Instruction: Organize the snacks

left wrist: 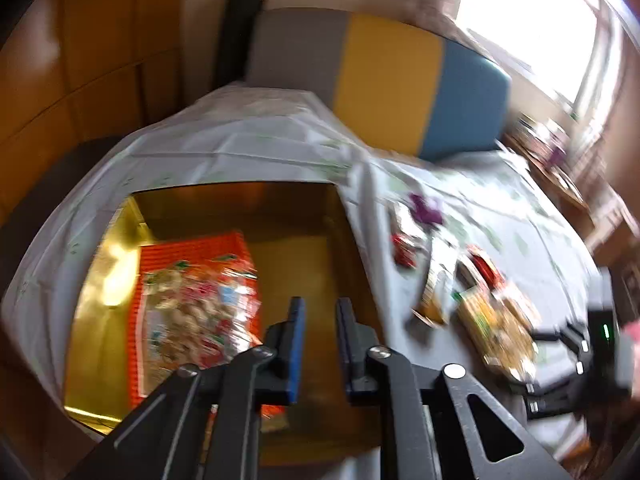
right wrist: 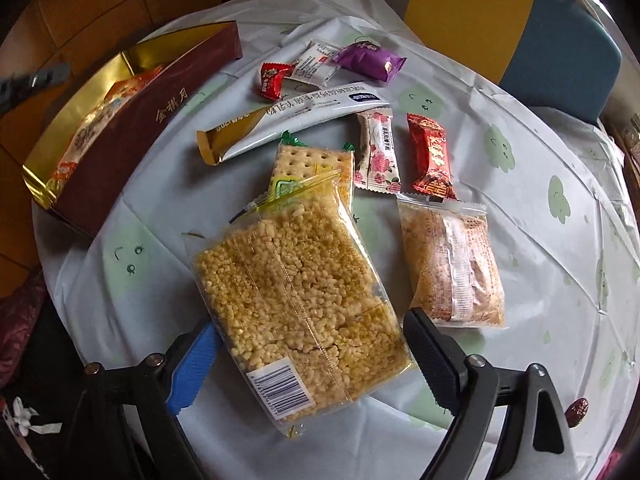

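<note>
Left gripper (left wrist: 320,344) narrow, empty, over gold-lined box (left wrist: 304,216); right gripper (right wrist: 308,356) wide, straddling puffed-rice bar pack (right wrist: 300,300), cracker pack (right wrist: 308,160) at 12 o'clock.

One gold-lined box (right wrist: 120,128) stood on the table, and one orange snack bag (left wrist: 192,300) lay inside it. Outside the box, nine packets lay on the cloth: one large clear pack of puffed-rice bars (right wrist: 296,292), one pack of crackers (right wrist: 312,164) partly under it, one smaller rice-cake pack (right wrist: 452,264), one long white-and-gold sachet (right wrist: 296,120), one floral wrapper (right wrist: 378,152), two red wrapped candies (right wrist: 432,156) (right wrist: 274,80), one small white packet (right wrist: 316,60) and one purple packet (right wrist: 370,60). Two grippers (right wrist: 312,360) (left wrist: 320,344) were in view. One striped cushion (left wrist: 380,80) stood behind.
</note>
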{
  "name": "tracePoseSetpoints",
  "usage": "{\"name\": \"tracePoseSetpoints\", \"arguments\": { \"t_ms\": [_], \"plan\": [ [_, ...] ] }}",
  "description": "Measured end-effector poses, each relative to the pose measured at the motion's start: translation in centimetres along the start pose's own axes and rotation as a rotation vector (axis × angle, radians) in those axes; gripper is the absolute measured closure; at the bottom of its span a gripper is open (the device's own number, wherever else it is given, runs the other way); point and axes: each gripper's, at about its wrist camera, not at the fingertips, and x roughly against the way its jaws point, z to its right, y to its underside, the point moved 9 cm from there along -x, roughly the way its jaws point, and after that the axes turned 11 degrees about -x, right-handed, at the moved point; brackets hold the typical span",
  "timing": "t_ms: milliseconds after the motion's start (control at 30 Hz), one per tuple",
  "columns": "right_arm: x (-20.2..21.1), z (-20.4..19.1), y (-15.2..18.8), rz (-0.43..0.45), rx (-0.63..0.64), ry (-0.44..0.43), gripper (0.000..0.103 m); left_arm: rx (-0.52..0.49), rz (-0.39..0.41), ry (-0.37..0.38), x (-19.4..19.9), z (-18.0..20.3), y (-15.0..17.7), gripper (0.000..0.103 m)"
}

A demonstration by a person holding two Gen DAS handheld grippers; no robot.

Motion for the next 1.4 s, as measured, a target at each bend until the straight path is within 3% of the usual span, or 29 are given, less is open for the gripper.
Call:
{"name": "tracePoseSetpoints", "arguments": {
  "t_ms": [67, 233, 367, 667, 767, 867, 967, 1100, 1400],
  "plan": [
    [-0.1, 0.1, -0.2, -0.002, -0.005, -0.005, 0.012, -0.044, 0.006, 0.034, 0.3, 1.8, 0.7, 0.076],
    [-0.2, 0.0, -0.4, 0.007, 0.0, 0.002, 0.012, -0.144, 0.007, 0.1, 0.8, 5.5, 2.5, 0.075],
    [0.1, -0.2, -0.2, 0.014, 0.002, 0.004, 0.015, -0.2, -0.005, 0.123, 0.8, 7.7, 3.9, 0.064],
    [0.8, -0.5, 0.1, 0.014, -0.03, -0.012, 0.017, -0.337, -0.02, 0.192, 1.2, 11.6, 6.9, 0.057],
    [0.9, -0.3, 0.0, 0.014, -0.047, -0.026, 0.017, -0.329, -0.034, 0.199, 1.0, 11.9, 7.6, 0.056],
    [1.1, -0.1, 0.0, 0.014, -0.079, -0.044, 0.017, -0.319, -0.026, 0.176, 1.1, 11.6, 7.8, 0.041],
    [1.5, 0.2, 0.0, 0.021, -0.119, -0.061, 0.017, -0.313, 0.011, 0.149, 1.6, 11.1, 7.5, 0.037],
    [2.4, 0.2, 0.0, 0.047, -0.172, -0.079, 0.018, -0.291, 0.039, 0.111, 2.1, 9.9, 7.0, 0.021],
    [4.3, -1.8, -1.3, 0.083, -0.263, -0.122, 0.021, -0.212, 0.057, 0.045, 2.8, 6.9, 6.4, 0.016]
  ]
}}
